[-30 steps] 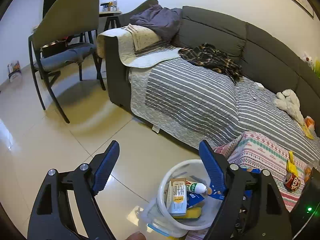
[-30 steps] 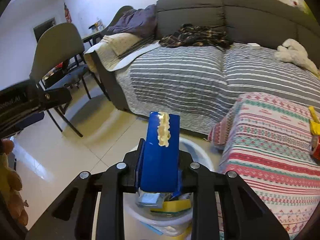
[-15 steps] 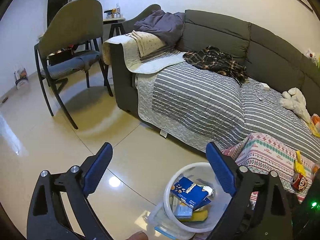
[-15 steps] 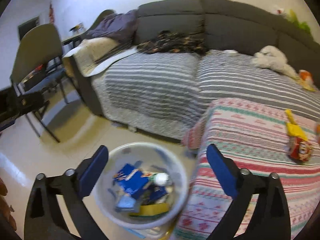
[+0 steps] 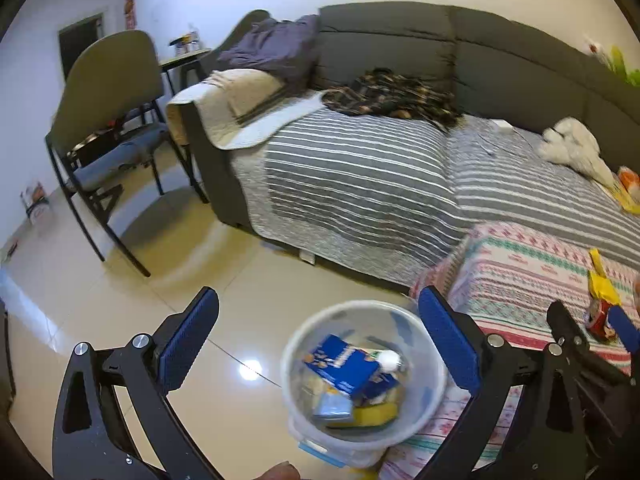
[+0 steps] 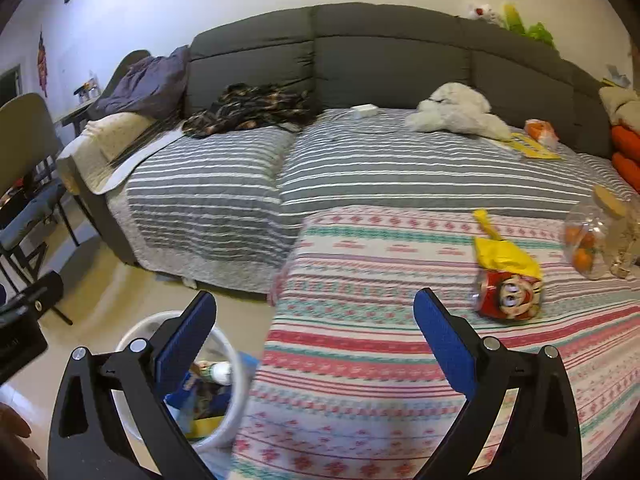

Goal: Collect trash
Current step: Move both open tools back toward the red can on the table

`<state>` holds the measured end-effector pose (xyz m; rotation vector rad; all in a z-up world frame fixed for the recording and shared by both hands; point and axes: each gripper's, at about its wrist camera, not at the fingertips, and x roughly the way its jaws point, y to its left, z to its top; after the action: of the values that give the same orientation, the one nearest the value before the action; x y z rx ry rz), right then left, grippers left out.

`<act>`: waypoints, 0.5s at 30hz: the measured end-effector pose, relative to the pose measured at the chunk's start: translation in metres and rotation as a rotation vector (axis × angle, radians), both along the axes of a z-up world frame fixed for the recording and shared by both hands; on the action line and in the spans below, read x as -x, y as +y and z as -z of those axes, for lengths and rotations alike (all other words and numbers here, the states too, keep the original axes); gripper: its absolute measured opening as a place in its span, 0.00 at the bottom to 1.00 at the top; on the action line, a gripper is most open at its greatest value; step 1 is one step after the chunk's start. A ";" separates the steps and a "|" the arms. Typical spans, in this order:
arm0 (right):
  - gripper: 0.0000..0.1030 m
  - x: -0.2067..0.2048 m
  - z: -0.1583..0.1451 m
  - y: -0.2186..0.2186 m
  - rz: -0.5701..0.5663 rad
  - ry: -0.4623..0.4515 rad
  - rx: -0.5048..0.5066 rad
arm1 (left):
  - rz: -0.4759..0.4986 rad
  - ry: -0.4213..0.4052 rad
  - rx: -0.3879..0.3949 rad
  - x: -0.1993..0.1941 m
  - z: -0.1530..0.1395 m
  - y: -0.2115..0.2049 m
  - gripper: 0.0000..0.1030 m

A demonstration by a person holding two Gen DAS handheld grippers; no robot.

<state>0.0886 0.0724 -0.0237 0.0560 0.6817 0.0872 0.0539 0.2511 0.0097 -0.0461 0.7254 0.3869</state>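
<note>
Blue pads line both two-finger tools, and each pair stands spread wide with nothing between them. The left gripper (image 5: 318,334) has just been opening further and hangs above the white bin (image 5: 296,368), which stands on the glossy tiled floor (image 5: 120,300) at the near edge of the patterned blanket (image 5: 520,272). Inside the bin lie a blue carton (image 5: 340,364), a small white-capped bottle (image 5: 390,360), something yellow (image 5: 374,414) and a pale blue packet (image 5: 332,406); motion blur softens all of them. In the right wrist view the right gripper (image 6: 314,330) is likewise empty, its pads well apart over the blanket (image 6: 360,340), while the bin (image 6: 234,354) shows at lower left behind its left finger (image 6: 184,344). To the right of that gripper, on the blanket and clear of its pads, lies a red can with a cartoon face (image 6: 506,294), a yellow wrapper (image 6: 506,256) resting against its far side. Further right stands a clear jar with a cork lid (image 6: 598,236). The far part of the scene holds a grey sofa (image 6: 360,52) covered by a striped quilt (image 6: 360,168), on which lie a dark plaid garment (image 6: 252,110), a white plush toy (image 6: 456,114) and a yellow sheet (image 6: 532,148). A grey chair (image 5: 108,92) stands at far left.
</note>
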 end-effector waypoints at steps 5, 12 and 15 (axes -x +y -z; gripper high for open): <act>0.93 -0.001 -0.002 -0.035 0.051 -0.004 0.011 | 0.053 0.016 0.016 -0.011 0.002 -0.034 0.93; 0.93 -0.005 -0.003 -0.091 0.124 0.005 0.023 | 0.116 0.044 0.046 -0.025 0.008 -0.081 0.93; 0.93 -0.005 -0.003 -0.113 0.148 0.008 0.029 | 0.148 0.051 0.046 -0.030 0.011 -0.104 0.93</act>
<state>0.0937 -0.0408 -0.0210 0.0790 0.6842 -0.0652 0.0836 0.1469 -0.0016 -0.0253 0.7830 0.2306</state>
